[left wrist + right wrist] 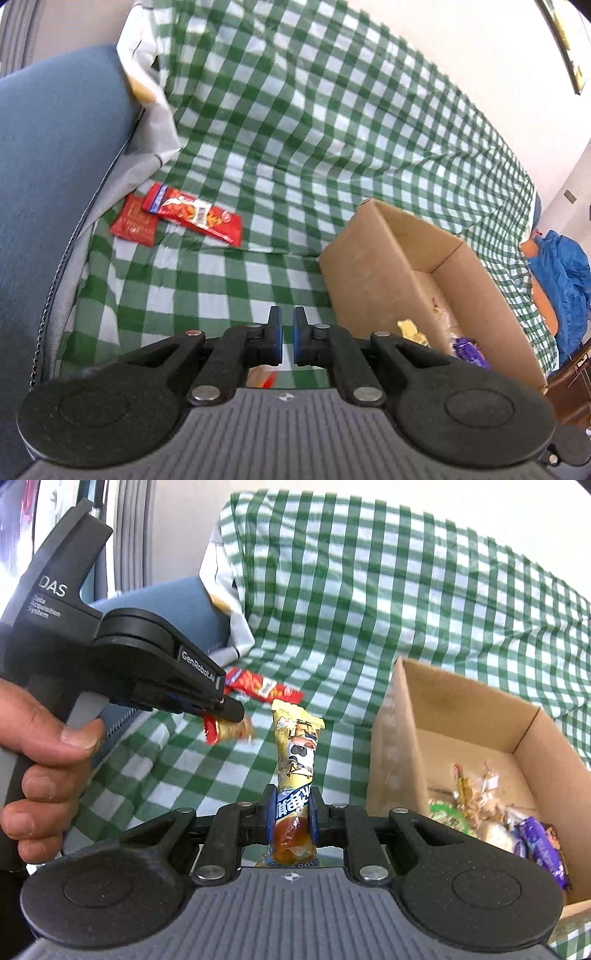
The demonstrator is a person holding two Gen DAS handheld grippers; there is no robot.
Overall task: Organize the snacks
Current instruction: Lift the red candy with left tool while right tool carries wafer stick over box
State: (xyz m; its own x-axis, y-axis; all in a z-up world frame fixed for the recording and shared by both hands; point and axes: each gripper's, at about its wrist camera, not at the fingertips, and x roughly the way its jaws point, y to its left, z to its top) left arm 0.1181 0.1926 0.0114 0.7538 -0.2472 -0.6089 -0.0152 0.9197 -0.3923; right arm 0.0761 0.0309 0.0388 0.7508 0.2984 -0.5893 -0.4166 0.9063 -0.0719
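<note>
My right gripper (pixel 293 810) is shut on a long yellow snack packet (pixel 297 753) with a cartoon cow, held upright above the green checked cloth (pixel 351 590). My left gripper (pixel 287 328) is shut on a small red and gold wrapped candy (pixel 229 730); in the left wrist view the candy only shows under the fingers (pixel 264 378). An open cardboard box (pixel 388 746) holding several snacks stands to the right; it also shows in the left wrist view (pixel 373 258). A red snack bar (pixel 192 218) and a dark red sachet (pixel 133 220) lie on the cloth at the left.
A blue cushion (pixel 48 155) borders the cloth on the left, with a white bag (pixel 147 92) behind it. Blue fabric (pixel 565 280) lies past the box at the far right. The person's hand (pixel 40 760) grips the left gripper's handle.
</note>
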